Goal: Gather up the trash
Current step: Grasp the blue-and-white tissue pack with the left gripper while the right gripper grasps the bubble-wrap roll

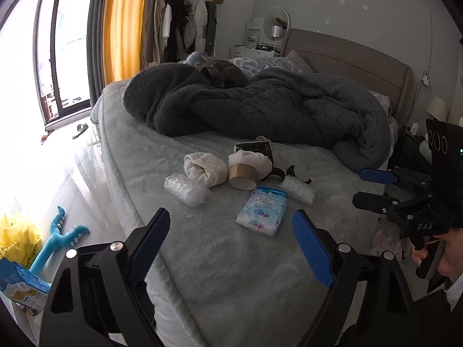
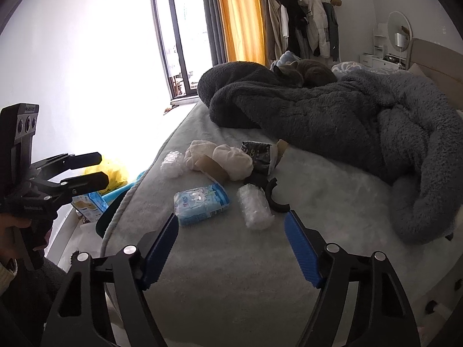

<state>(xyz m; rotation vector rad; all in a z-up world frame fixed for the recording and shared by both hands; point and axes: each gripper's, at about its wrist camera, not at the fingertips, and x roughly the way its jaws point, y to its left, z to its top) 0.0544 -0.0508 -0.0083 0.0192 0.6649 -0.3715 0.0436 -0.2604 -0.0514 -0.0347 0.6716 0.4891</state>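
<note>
Now both my jaws stand wide and empty over the bed [image 1: 202, 260]. Tissue pack [image 1: 262, 211] lies straight ahead of my left gripper [image 1: 231, 241], nearest, beside the bubble wrap [image 2: 255, 206].

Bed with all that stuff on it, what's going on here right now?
A person holds both grippers open above the bed, gripping nothing yet. The left gripper faces the tissue pack; the right gripper hangs nearest a bubble wrap roll. The cardboard tube and the other trash lie untouched on the bed. A cat lies curled on the blanket.
</note>
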